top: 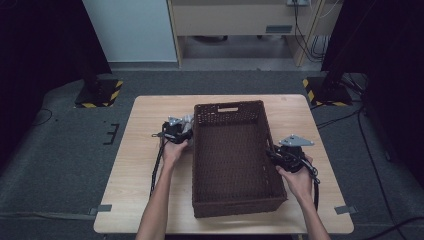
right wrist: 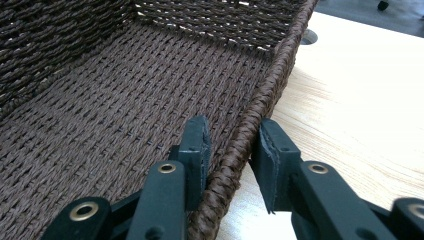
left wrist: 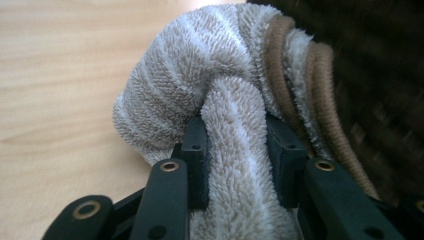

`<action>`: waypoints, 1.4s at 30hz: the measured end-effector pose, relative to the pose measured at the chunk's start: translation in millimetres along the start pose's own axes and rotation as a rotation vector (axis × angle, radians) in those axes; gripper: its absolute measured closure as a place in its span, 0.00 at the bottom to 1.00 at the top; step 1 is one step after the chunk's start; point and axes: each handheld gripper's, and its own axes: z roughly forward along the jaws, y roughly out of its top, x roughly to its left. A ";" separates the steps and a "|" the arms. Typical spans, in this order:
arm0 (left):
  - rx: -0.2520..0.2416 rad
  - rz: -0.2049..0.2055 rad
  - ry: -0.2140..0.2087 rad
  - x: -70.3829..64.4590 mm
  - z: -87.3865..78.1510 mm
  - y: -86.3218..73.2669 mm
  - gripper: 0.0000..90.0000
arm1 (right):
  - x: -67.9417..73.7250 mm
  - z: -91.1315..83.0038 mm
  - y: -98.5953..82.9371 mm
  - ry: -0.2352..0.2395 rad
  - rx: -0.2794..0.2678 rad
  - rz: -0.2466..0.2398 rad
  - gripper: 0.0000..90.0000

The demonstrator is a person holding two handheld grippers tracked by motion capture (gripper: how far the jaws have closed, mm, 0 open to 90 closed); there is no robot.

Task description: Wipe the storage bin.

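Wooden surface (top: 145, 165) w/ brown wicker basket (top: 235, 150) in middle. L gripper (left wrist: 235, 145) fingers clamped on striped towel (left wrist: 215, 85), just beside basket's left wall. R gripper (right wrist: 232, 150) fingers straddled right rim, narrow gap, maybe steadying it. Step probably: loading towel. Next: lift over rim, release inside.

From above the room looks dim and a little soft, its dark corners swallowing detail while the table (top: 150, 200) catches an even overhead light. Along my left claw (left wrist: 235, 145) the towel (left wrist: 200, 70) is sharp and well lit, but the basket (left wrist: 380, 65) beside it sinks into blurred shadow. Along my right claw (right wrist: 232, 150) the weave stays crisp up close, and the tabletop glares pale at the far edge.
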 end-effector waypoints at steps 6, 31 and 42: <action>-0.004 -0.032 -0.005 2.4 -10.6 0.0 0.73 | -0.2 -0.4 -0.4 -0.002 -0.004 0.005 0.75; -0.160 0.015 -0.128 -18.4 -80.3 13.9 0.73 | 4.1 -25.5 1.5 0.017 -0.017 -0.013 0.82; -0.018 0.040 -0.069 -10.1 -51.6 -6.1 0.73 | 4.7 -22.2 1.4 0.021 -0.031 -0.010 0.81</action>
